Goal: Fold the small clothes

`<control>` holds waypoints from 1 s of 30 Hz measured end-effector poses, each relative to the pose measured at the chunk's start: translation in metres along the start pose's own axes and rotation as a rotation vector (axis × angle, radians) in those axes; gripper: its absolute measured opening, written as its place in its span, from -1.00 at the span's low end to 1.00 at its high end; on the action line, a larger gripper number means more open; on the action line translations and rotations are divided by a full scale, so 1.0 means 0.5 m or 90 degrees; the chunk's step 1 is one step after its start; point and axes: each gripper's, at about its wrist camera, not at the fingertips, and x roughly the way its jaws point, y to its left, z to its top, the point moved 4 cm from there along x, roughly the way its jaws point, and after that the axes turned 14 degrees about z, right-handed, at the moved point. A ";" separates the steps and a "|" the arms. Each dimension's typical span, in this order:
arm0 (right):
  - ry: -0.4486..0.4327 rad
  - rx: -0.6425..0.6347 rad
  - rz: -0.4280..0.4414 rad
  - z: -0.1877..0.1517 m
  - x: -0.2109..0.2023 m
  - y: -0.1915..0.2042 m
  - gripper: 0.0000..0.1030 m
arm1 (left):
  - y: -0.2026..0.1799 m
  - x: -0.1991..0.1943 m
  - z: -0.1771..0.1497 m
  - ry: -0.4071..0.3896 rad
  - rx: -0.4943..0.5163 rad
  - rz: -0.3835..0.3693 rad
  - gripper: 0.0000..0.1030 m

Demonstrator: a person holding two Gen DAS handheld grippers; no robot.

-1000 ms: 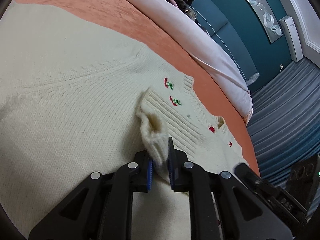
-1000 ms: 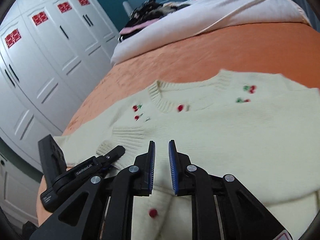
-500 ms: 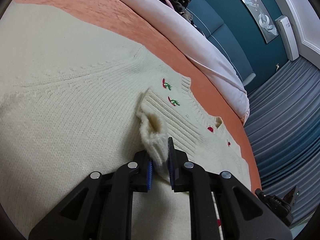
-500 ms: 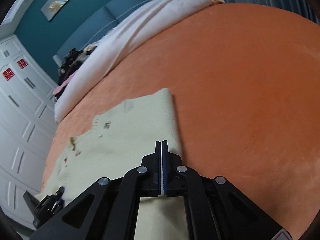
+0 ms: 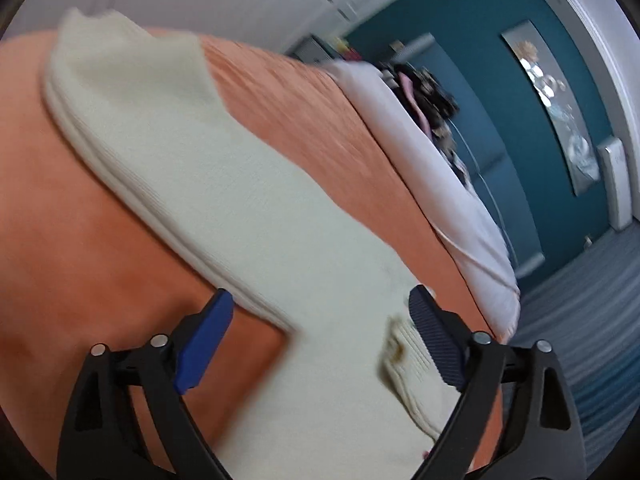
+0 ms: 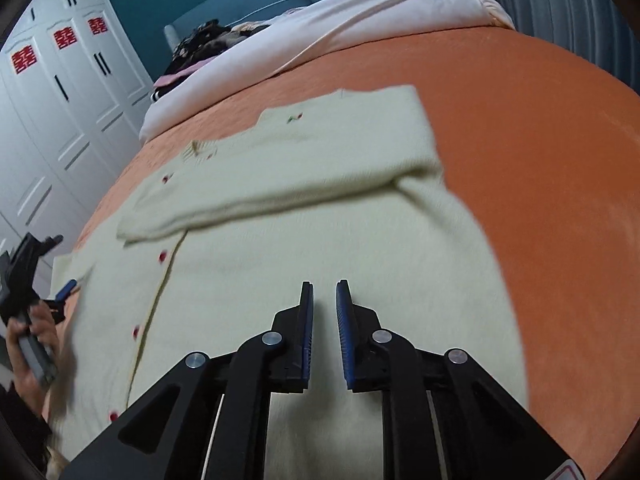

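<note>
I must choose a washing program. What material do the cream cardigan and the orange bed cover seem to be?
Cream cardigan: probably a soft wool or acrylic knit, matte, with ribbed edges visible. Orange bed cover: likely plush or chenille, judging by its slightly fuzzy, faintly shiny surface.

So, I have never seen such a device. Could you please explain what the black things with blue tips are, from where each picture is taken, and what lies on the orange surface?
There is no robot here. A person holds a hand-operated two-finger gripper in each hand, and each gripper carries a wide-angle camera that looks forward along its own fingers. The black arms with blue pads are those fingers.

One picture comes from the left gripper: its fingers stand wide apart and hold nothing. The other comes from the right gripper: its fingers have a narrow gap, also with nothing between them. In that view you can see the person's left hand holding the other gripper at the left edge.

On the orange bedspread lies a cream knitted cardigan with small red buttons. One sleeve is folded across its front. Behind it lies a white duvet.
</note>
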 end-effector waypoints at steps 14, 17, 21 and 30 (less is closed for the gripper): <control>-0.016 0.061 0.023 -0.021 -0.005 -0.022 -0.60 | 0.257 0.061 0.315 -0.005 -0.235 0.083 -0.80; -0.019 0.068 0.031 -0.022 -0.003 -0.026 -0.60 | 0.137 -0.010 0.329 -0.063 -0.131 0.038 -0.81; -0.027 0.079 0.048 -0.023 -0.004 -0.031 -0.60 | -0.135 -0.146 0.261 -0.109 0.067 -0.100 -0.81; -0.039 0.107 0.091 -0.021 -0.006 -0.043 -0.61 | -0.456 -0.074 -0.240 0.118 0.304 -0.167 0.39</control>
